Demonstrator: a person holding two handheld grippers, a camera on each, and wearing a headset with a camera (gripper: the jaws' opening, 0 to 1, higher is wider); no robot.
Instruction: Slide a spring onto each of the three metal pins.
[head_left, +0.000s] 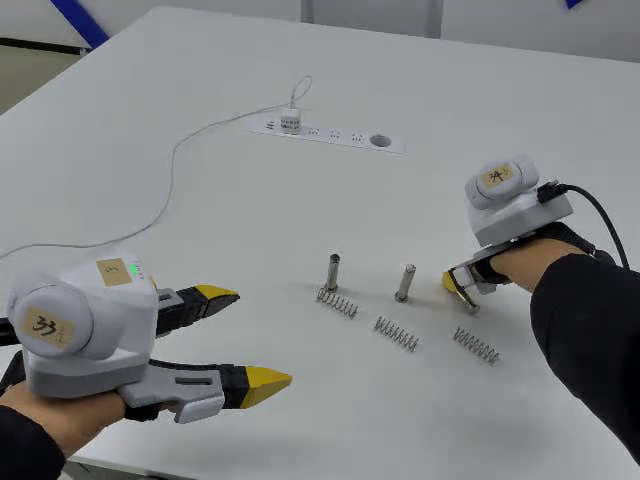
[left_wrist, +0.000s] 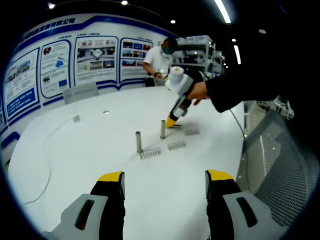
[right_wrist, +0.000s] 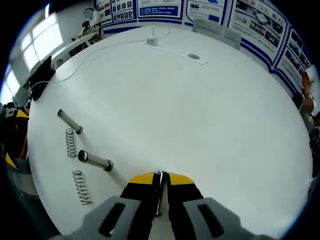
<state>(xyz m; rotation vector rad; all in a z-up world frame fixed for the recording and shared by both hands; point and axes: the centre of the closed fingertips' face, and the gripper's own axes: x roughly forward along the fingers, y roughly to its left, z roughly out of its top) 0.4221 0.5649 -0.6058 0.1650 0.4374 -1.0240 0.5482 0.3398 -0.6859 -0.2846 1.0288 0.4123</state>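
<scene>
The right hand-held gripper (head_left: 458, 290) is clenched on the third pin (right_wrist: 159, 194), low by the tabletop (head_left: 200, 150); the left hand-held gripper (head_left: 250, 336) hangs released. Two pins (head_left: 333, 272) stand upright, with three springs (head_left: 337, 302) lying beside them; the held pin wants standing plumb, clear of its spring, before release.

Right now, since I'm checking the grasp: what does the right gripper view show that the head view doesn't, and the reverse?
Right gripper view: the right gripper up close, its fingers shut on a held pin.
Head view: the left gripper, open, and the right spring lying by the right gripper.
Both: the left pin and middle pin standing, the left spring and middle spring lying beside them, and the power strip.
</scene>
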